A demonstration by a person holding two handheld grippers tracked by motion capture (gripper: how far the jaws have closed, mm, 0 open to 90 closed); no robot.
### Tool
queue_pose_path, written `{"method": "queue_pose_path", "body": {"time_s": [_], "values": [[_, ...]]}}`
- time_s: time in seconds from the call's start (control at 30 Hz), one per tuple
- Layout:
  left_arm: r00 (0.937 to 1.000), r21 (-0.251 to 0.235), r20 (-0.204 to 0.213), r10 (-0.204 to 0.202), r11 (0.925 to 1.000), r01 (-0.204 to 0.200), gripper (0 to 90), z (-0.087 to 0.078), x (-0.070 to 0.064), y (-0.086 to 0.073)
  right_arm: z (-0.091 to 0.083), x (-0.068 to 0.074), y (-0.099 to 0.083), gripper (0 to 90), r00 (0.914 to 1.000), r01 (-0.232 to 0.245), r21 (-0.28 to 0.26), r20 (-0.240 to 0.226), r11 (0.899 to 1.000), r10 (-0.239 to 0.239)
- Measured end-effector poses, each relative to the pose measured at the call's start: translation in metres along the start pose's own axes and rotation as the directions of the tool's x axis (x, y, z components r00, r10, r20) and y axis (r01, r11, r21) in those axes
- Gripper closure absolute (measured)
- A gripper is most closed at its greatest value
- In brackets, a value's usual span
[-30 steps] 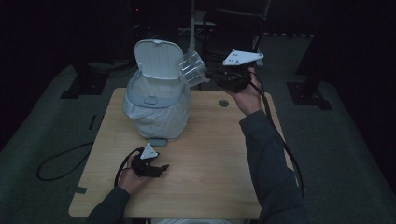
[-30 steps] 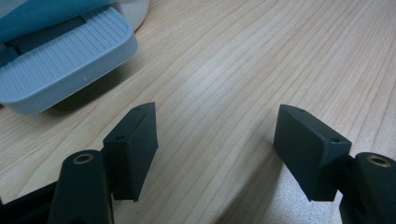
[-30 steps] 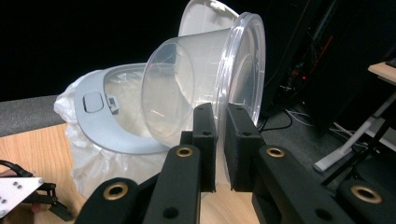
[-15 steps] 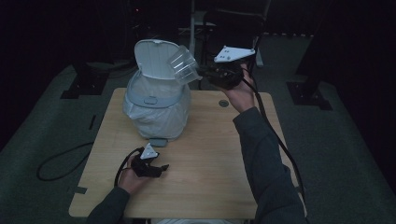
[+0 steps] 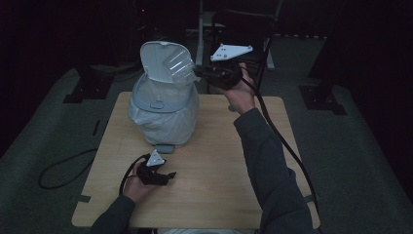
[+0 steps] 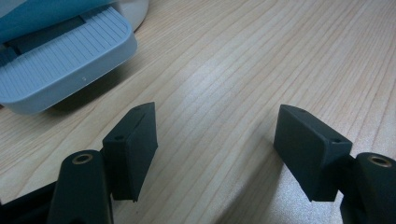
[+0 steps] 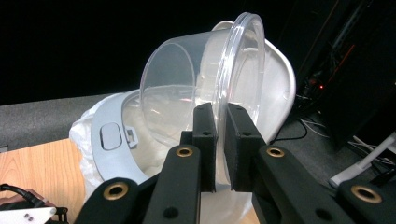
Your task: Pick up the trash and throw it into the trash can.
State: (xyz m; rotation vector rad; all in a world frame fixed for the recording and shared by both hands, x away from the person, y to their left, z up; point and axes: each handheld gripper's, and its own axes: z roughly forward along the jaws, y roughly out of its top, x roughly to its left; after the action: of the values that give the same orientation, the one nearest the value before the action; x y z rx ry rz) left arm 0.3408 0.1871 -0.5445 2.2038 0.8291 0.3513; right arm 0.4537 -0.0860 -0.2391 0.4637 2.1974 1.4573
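Note:
A clear plastic cup (image 7: 196, 93) is pinched by its rim in my right gripper (image 7: 221, 140), tipped on its side above the open bin. In the high view the cup (image 5: 176, 65) hangs in front of the raised lid (image 5: 157, 58) of a grey-white pedal bin (image 5: 163, 114) lined with a pale bag; my right gripper (image 5: 202, 74) is held up just right of it. My left gripper (image 5: 168, 176) rests open on the wooden table (image 5: 219, 161) near the front edge. Its jaws stand wide apart (image 6: 215, 154) over bare wood, with the bin's ribbed pedal (image 6: 60, 56) just ahead.
The bin stands at the table's back left. A black cable (image 5: 280, 136) trails from the right gripper along the sleeve. Another cable loops on the floor (image 5: 63, 168) at the left. Dark stands and a chair frame (image 5: 243, 24) lie behind the table.
The right gripper has carried the cup leftward from beside the bin to just above its opening, in front of the lid. The left gripper has stayed still.

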Motion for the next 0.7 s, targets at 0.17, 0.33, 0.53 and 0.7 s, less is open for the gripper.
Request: {"method": "queue_pose_path", "body": {"time_s": [0.17, 0.33, 0.53, 0.7], "values": [[1.0000, 0.000, -0.001, 0.001, 1.0000, -0.001, 30.7, 0.000, 0.000, 0.000, 0.012, 0.003, 0.006, 83.4, 0.9999, 0.006, 0.008, -0.010, 1.000, -0.006], [1.0000, -0.001, -0.001, 0.002, 1.0000, -0.002, 30.6, 0.000, 0.000, 0.000, 0.025, 0.007, 0.012, 83.3, 0.9997, 0.010, 0.012, -0.024, 1.000, -0.010], [1.0000, 0.000, 0.002, 0.000, 1.0000, 0.000, 30.5, 0.000, 0.000, 0.000, 0.036, 0.011, 0.019, 83.4, 0.9994, 0.013, 0.020, -0.031, 1.000, -0.012], [1.0000, 0.005, 0.000, 0.010, 0.9999, -0.010, 30.3, 0.000, 0.000, 0.000, 0.042, 0.012, 0.022, 83.3, 0.9994, 0.013, 0.028, -0.033, 1.000, -0.012]]}}
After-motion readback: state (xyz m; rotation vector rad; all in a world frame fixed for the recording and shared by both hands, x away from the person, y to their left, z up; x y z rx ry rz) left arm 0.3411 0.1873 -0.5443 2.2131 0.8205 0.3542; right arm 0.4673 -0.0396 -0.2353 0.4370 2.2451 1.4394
